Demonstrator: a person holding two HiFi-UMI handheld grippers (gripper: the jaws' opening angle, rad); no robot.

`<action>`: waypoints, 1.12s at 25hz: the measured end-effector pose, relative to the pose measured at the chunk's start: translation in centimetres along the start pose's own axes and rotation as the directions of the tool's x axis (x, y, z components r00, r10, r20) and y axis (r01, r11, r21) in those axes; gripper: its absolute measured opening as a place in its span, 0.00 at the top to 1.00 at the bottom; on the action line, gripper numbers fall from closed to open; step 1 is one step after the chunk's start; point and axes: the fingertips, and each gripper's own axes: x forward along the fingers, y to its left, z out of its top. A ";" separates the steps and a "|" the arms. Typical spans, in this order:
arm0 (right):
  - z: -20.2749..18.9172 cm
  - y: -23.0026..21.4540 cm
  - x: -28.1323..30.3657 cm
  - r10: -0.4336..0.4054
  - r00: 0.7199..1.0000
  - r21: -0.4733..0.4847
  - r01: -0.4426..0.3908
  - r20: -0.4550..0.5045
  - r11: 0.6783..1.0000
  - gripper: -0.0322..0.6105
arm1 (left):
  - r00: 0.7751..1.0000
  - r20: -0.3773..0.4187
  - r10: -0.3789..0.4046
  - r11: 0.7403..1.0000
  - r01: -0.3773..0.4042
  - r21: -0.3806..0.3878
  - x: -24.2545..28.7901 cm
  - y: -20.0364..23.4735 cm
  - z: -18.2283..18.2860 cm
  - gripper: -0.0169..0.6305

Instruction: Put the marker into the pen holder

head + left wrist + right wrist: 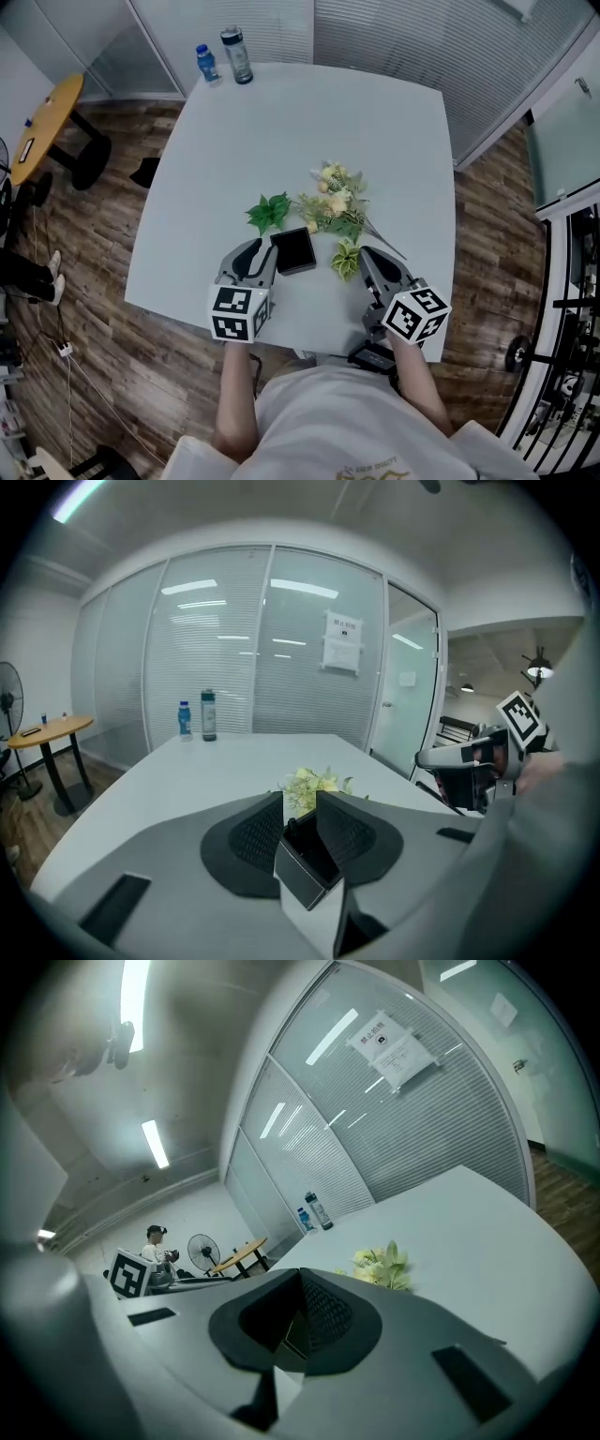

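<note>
Left gripper view | left gripper (299, 799) fingers (251, 841) apart | pen holder (305, 878) apparently between them

Small blue bottle (207, 64) beside taller bottle (236, 54) — flowers (333, 202) well apart.

Pen holder (293, 250) on table (281, 122) (near edge); flowers (333, 202) behind; bottles (236, 54) at far corner.

The table (281, 122) is pale grey, the pen holder (293, 250) black, the flowers (333, 199) cream-yellow with green leaves, the floor (103, 309) brown wood-grain, and the marker cubes (239, 314) black-and-white squares.
</note>
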 end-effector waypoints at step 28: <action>1.0 7.4 -4.2 0.048 0.996 -0.122 -0.039 0.072 0.992 0.93 | 0.981 0.189 -0.035 0.995 0.051 -0.080 -8.2 -2.5 2.1 0.96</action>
